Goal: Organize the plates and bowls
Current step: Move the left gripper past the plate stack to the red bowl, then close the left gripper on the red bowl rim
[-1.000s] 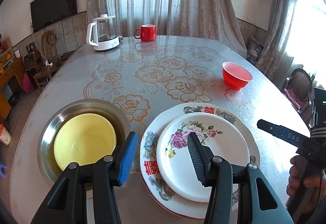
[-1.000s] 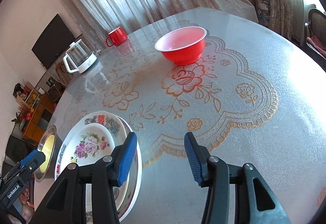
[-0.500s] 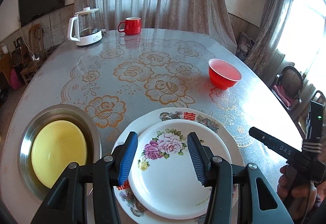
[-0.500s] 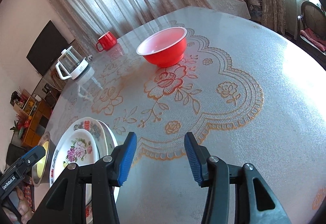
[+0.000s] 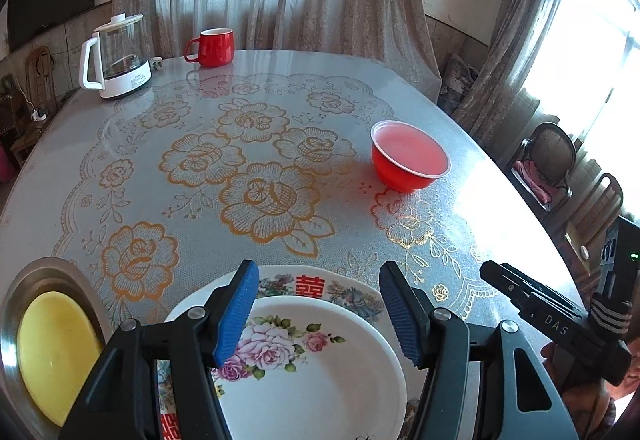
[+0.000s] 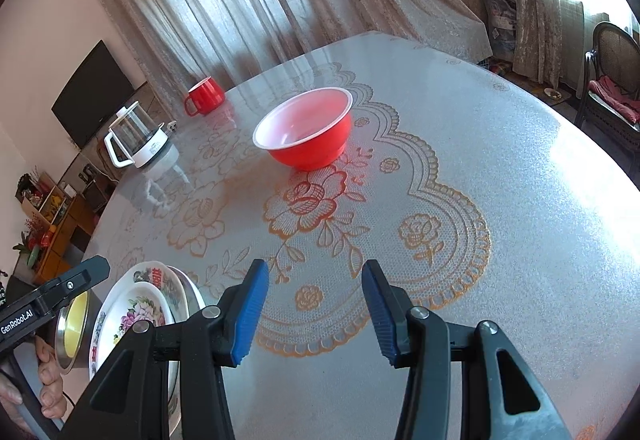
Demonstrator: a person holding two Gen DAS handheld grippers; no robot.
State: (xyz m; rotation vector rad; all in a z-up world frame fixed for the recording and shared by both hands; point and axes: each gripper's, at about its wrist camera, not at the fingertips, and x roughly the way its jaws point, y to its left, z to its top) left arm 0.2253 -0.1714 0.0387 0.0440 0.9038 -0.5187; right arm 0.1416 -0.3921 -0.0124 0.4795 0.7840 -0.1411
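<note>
A small white floral plate lies stacked on a larger floral plate at the table's near edge. A yellow bowl sits inside a steel bowl to their left. A red bowl stands alone to the far right. My left gripper is open and empty above the small plate. My right gripper is open and empty over bare tablecloth, with the red bowl ahead of it. The plates and the steel bowl show at the lower left of the right wrist view.
A glass kettle and a red mug stand at the table's far side. The round table has a floral cloth. A chair stands to the right beyond the table edge. Curtains hang behind.
My left gripper has shifted right, from beside the steel bowl to above the plates. My right gripper has moved closer to the red bowl. Both jaws have stayed open.
</note>
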